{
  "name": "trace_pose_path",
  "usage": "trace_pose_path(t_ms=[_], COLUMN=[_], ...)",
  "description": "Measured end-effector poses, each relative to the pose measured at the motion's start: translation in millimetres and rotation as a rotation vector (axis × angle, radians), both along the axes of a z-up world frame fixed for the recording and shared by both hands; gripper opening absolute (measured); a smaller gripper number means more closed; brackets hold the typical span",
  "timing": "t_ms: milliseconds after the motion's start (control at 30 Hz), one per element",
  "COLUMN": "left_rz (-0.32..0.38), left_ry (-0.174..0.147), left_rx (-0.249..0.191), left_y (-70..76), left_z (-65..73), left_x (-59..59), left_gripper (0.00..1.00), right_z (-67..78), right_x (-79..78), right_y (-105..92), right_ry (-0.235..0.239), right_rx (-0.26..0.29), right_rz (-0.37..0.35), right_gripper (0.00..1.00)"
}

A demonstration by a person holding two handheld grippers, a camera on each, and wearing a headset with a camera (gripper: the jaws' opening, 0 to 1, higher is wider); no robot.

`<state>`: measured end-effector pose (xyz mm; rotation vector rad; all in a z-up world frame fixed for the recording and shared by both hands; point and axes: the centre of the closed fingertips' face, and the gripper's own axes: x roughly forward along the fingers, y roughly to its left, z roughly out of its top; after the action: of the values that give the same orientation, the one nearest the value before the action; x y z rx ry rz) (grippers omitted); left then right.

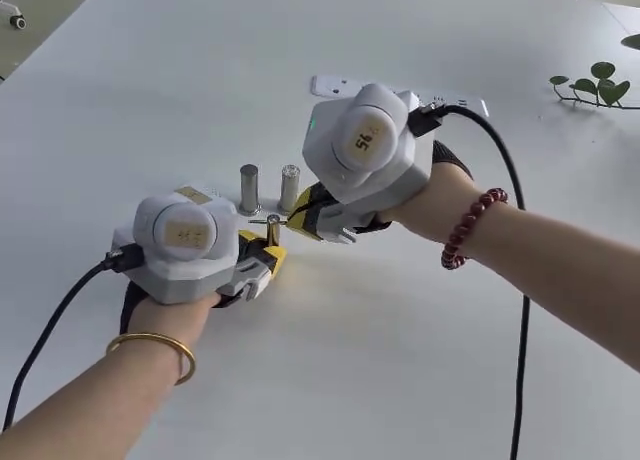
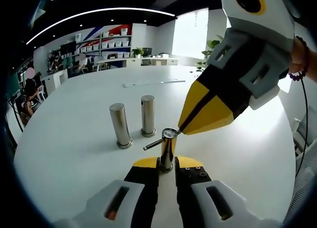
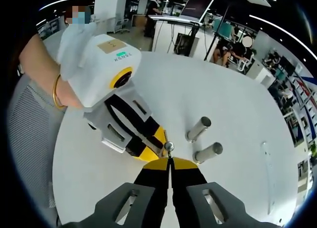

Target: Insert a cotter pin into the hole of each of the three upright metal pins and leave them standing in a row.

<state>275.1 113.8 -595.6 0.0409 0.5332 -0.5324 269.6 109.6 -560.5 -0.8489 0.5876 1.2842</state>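
My left gripper (image 2: 167, 162) is shut on an upright metal pin (image 2: 167, 147) and holds it just above the white table (image 1: 330, 380). A thin cotter pin (image 2: 152, 144) passes through that pin's hole, and its tip sticks out to the left. My right gripper (image 3: 171, 161) is shut on the cotter pin's other end, right at the pin's head (image 3: 169, 147). In the head view the two grippers meet nose to nose, left gripper (image 1: 268, 248) and right gripper (image 1: 298, 218). Two more metal pins (image 1: 249, 188) (image 1: 290, 187) stand upright side by side just behind.
A white power strip (image 1: 400, 95) lies at the far side of the table. A green plant sprig (image 1: 595, 88) lies at the far right. Black cables (image 1: 520, 280) trail from both grippers. Office desks and people show far behind the table.
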Motion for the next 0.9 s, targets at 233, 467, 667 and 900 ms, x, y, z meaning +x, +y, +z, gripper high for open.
trace_pose_path(t_ms=[233,467,667,900], left_rz=[0.013,0.028,0.042,0.058], left_ry=[0.0,0.0,-0.016,-0.057], left_rx=[0.004,0.011,-0.016,-0.017], left_y=[3.0,12.7,17.8,20.8], left_z=[1.4,7.0,21.6,39.2], left_x=[-0.7,-4.9,-9.6,-14.7], left_gripper=[0.22,0.36,0.48,0.63], right_z=[1.3,4.4,14.6,32.5], right_x=[-0.9,-2.1,0.6,16.6], right_y=[-0.1,-2.2,-4.9,-7.0], right_ry=[0.015,0.027,0.038,0.026], right_rx=[0.004,0.011,0.065,0.181], right_rz=[-0.013,-0.024,-0.073,-0.2], right_gripper=[0.0,0.03,0.09,0.17])
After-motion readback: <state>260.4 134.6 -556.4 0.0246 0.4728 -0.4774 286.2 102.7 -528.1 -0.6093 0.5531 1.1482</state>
